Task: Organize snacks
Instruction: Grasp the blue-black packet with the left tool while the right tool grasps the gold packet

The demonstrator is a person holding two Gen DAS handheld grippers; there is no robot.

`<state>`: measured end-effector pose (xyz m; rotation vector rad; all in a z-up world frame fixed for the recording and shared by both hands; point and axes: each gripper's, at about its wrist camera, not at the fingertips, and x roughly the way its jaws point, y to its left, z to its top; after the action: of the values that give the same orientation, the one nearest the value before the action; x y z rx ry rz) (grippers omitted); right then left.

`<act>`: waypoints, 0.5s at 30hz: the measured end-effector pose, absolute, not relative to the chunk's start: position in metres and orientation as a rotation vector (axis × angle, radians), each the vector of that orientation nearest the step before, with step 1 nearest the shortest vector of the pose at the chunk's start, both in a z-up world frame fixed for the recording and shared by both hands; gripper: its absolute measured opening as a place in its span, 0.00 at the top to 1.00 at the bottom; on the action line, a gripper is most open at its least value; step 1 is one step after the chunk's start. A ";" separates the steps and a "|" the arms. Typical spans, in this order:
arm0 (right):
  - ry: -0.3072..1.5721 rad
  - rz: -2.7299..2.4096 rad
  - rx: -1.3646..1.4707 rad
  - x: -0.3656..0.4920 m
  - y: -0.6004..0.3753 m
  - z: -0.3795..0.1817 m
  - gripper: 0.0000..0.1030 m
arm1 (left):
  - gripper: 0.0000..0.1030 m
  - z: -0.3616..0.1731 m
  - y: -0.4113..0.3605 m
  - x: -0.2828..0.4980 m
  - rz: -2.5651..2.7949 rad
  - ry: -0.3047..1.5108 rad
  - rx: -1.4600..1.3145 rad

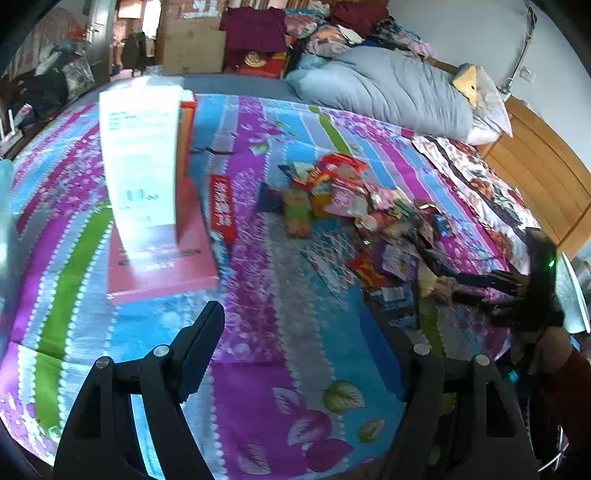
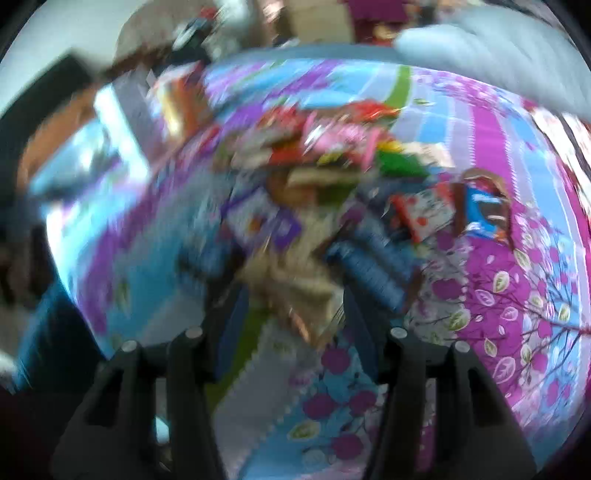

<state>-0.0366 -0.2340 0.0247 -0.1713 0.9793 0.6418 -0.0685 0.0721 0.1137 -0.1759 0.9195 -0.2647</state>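
Observation:
A heap of mixed snack packets (image 1: pixel 351 206) lies on the patterned bedspread, seen blurred in the right wrist view as snack packets (image 2: pixel 332 155). To its left a pink box (image 1: pixel 162 266) stands with its white lid (image 1: pixel 140 155) raised, and a red packet (image 1: pixel 221 206) lies beside it. My left gripper (image 1: pixel 299 325) hovers open over bare bedspread, nothing between its fingers. My right gripper (image 1: pixel 456 286) reaches in from the right, its jaws apart, tips next to a tan packet (image 1: pixel 432 284). In its own blurred view the right gripper (image 2: pixel 288 306) frames that tan packet (image 2: pixel 288 284); no pad visibly presses it.
A grey-blue duvet (image 1: pixel 380 92) and a pillow (image 1: pixel 484 103) lie along the far side against a wooden headboard (image 1: pixel 546 173). Cardboard boxes (image 1: pixel 192 40) and piled clothes (image 1: pixel 258 29) stand beyond the bed. A dark blue packet (image 2: pixel 373 273) lies by the right finger.

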 end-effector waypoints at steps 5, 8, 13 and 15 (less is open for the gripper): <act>0.966 0.665 -0.345 -0.031 -0.211 0.009 0.47 | 0.25 0.104 0.060 -0.068 -0.353 0.965 -0.193; 0.955 0.646 -0.368 -0.024 -0.209 0.002 0.47 | 0.25 0.097 0.045 -0.069 -0.420 0.990 -0.150; 0.945 0.663 -0.356 -0.020 -0.208 -0.003 0.41 | 0.25 0.083 0.023 -0.063 -0.499 1.033 -0.107; 0.966 0.669 -0.328 -0.018 -0.209 -0.005 0.46 | 0.25 0.078 0.012 -0.059 -0.543 1.043 -0.084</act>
<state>-0.0180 -0.2093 -0.0054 -0.3282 0.9660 0.6687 -0.0594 0.0117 0.0781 -0.0841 1.0427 -0.5429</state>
